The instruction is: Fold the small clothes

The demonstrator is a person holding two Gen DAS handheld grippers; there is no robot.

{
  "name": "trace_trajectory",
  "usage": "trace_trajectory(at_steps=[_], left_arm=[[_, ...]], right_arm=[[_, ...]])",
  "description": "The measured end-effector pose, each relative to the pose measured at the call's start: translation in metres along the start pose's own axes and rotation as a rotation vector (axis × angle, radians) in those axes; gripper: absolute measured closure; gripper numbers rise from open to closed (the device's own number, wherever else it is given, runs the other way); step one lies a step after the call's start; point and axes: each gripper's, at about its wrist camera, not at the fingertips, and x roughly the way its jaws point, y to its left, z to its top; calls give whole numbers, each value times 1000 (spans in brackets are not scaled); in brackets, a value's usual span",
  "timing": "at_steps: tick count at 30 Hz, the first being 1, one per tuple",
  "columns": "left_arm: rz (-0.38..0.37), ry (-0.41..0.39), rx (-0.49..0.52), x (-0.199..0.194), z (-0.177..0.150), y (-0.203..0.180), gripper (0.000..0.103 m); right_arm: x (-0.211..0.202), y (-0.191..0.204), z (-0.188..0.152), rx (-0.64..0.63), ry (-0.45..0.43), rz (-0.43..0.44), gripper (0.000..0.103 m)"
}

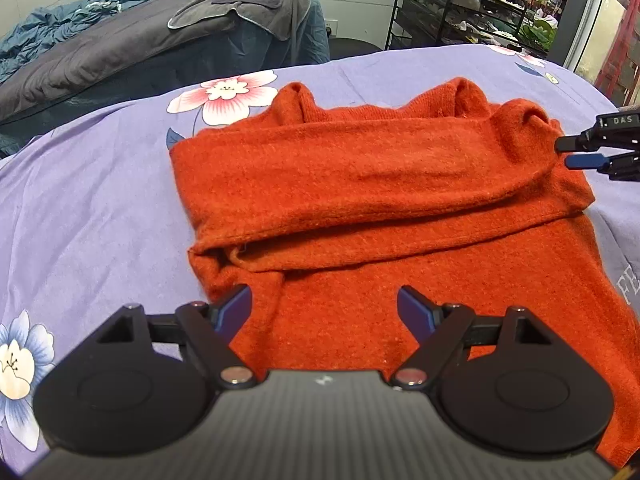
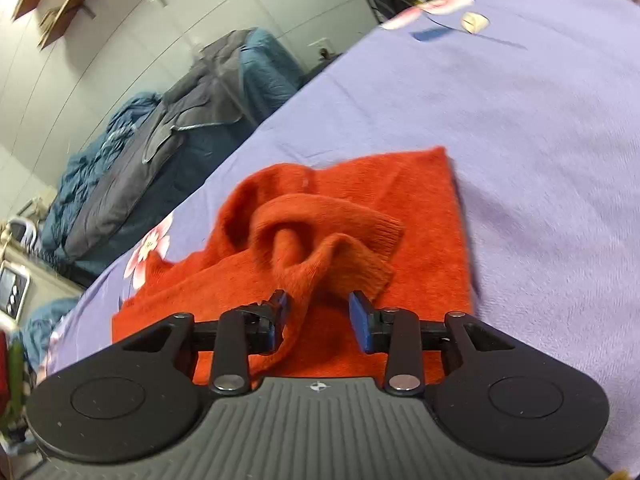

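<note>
An orange-red knit sweater (image 1: 360, 200) lies on the purple flowered bedsheet (image 1: 88, 208), with a sleeve folded across its body. My left gripper (image 1: 324, 304) is open and empty, just above the sweater's near part. My right gripper (image 2: 318, 314) is open at the sweater's right edge, with a bunched sleeve cuff (image 2: 320, 248) lying between its blue pads, touching the left pad. The right gripper also shows in the left wrist view (image 1: 568, 152) beside the sleeve's bunched end. The sweater (image 2: 420, 208) fills the middle of the right wrist view.
A grey and blue pile of bedding (image 1: 100, 44) lies on a second bed behind. A black wire shelf rack (image 1: 460, 4) stands at the back right. The sheet's far edge (image 1: 280, 68) runs behind the sweater.
</note>
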Motion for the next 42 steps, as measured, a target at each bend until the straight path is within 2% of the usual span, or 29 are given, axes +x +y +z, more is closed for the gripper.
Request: trace_trajectory(at_steps=[6, 10, 12, 14, 15, 16, 17, 18, 19, 20, 21, 23, 25, 28, 29, 30, 33, 35, 36, 37, 39, 42], left_arm=[[-14, -12, -1, -5, 4, -5, 21], [-17, -10, 14, -6, 4, -9, 21], [-21, -6, 20, -6, 4, -12, 21], [-26, -6, 27, -6, 4, -15, 21], [-28, -7, 29, -6, 4, -16, 21], [-31, -8, 32, -7, 4, -18, 21], [-34, -9, 35, -7, 5, -19, 21], [-36, -11, 39, -8, 6, -20, 21], [-39, -12, 42, -8, 6, -21, 21], [-41, -12, 46, -9, 7, -22, 20], [-42, -13, 50, -9, 8, -23, 20], [-44, -18, 56, -10, 8, -24, 20], [-46, -18, 51, -10, 8, -25, 19], [-47, -14, 52, -8, 7, -26, 19], [-49, -13, 51, -7, 6, -26, 19], [-53, -9, 50, -6, 6, -26, 19], [-62, 6, 56, -3, 5, -30, 19], [-64, 13, 69, -3, 5, -32, 19], [-62, 17, 74, -2, 5, -33, 19], [-57, 19, 77, -2, 5, -33, 19], [-45, 18, 82, -3, 4, -31, 19], [-2, 18, 102, -2, 1, -26, 19]], right_arm=[[8, -27, -6, 377, -12, 143, 42], [0, -33, -10, 579, -59, 250, 42], [-3, -38, -12, 654, -82, 223, 42], [1, -42, -14, 717, -64, 219, 43], [6, -42, -14, 726, -35, 196, 46], [10, -42, -13, 719, -12, 164, 56], [16, -40, -9, 714, -6, 153, 58], [20, -41, -10, 721, -17, 163, 60], [22, -43, -10, 742, -31, 180, 67], [22, -45, -11, 771, -38, 193, 77], [20, -45, -11, 784, -44, 204, 93], [5, -36, -2, 692, -74, 184, 93], [-19, -13, 13, 438, -131, 168, 94], [-59, 16, 16, 114, -283, 100, 95], [-65, 21, 14, 45, -294, 89, 95], [-61, 22, 12, 12, -262, 83, 95], [-33, -1, -2, 83, -122, -3, 95], [-16, -27, -15, 222, -34, -77, 94], [-14, -39, -23, 309, -17, -96, 94], [-13, -48, -30, 376, -9, -71, 94], [-15, -52, -36, 376, -9, -60, 92], [-26, -41, -31, 264, -17, -69, 85]])
